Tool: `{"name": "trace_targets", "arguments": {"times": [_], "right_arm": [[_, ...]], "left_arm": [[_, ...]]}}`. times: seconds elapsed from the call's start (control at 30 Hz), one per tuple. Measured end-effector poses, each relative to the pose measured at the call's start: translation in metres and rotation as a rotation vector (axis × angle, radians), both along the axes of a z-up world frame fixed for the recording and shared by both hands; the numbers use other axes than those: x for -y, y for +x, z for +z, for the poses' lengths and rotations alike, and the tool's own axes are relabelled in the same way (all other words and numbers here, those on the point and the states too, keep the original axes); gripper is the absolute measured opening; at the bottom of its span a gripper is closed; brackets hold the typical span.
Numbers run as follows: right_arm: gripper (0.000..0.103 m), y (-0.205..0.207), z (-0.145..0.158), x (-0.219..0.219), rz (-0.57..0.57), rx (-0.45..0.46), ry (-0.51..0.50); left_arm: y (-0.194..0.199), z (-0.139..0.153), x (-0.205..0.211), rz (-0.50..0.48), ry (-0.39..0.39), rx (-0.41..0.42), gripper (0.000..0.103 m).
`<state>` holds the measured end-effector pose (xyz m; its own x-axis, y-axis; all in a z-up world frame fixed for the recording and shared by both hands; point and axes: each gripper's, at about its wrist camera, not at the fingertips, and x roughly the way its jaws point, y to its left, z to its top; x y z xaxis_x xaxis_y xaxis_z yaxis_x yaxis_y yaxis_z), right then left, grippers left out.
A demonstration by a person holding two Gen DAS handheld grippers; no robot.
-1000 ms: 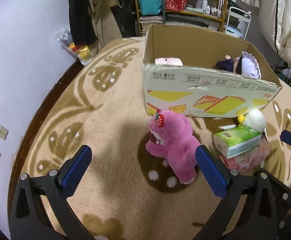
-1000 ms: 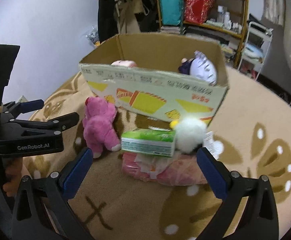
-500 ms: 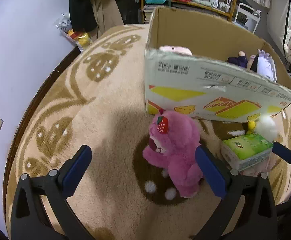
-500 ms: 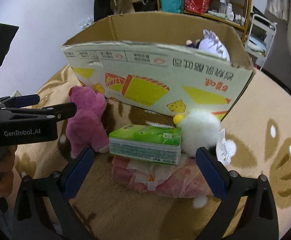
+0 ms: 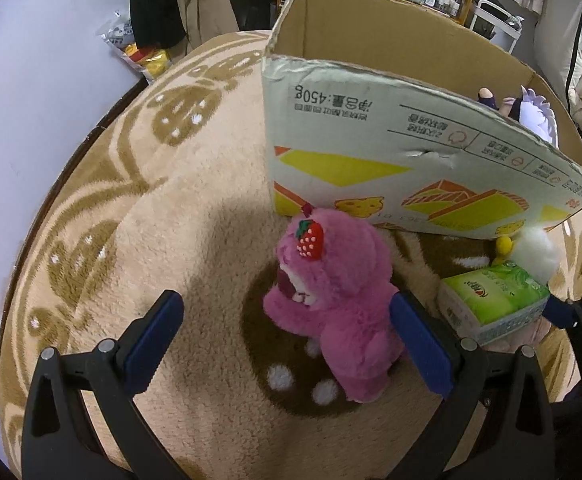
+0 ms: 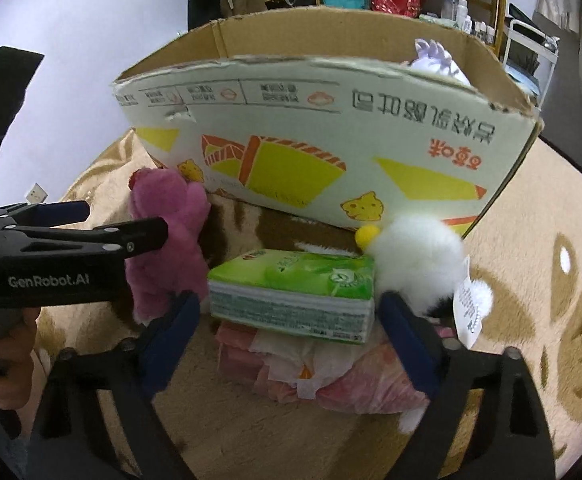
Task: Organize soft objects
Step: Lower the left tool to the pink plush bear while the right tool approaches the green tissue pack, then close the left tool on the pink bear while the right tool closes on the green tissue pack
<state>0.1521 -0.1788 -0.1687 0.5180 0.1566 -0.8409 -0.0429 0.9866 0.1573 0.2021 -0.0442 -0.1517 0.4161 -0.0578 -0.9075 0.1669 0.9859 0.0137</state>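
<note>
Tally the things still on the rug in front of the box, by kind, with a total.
Plush toys: 2, pink bear and white fluffy toy
Tissue packs: 2, green pack on top of pink pack
Total: 4

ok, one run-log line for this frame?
left gripper: open, around pink plush bear | right gripper: jaws closing, straddling green tissue pack, no contact seen | cardboard box: behind both
</note>
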Motion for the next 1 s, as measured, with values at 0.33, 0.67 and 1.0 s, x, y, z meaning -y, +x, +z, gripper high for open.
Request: {"name": "trace_targets", "arguments": {"times": [0.33,0.67,1.0], "right_arm": [[0.089,0.0,-0.002,0.005,-0.011,0.004,0.008],[0.089,-0.002,-0.002,0.006,-0.013,0.006,0.017],[0.089,-0.003,-0.002,0.008,-0.022,0.006,0.013]], "left_arm": [[0.003,-0.011,0.009,-0.024,-0.005,-0.029,0.102],[0.005,-0.017,0.005,-0.005,-0.031,-0.05,0.102],[0.007,-0.027,0.0,0.004,-0.1,-0.092,0.089]]}}
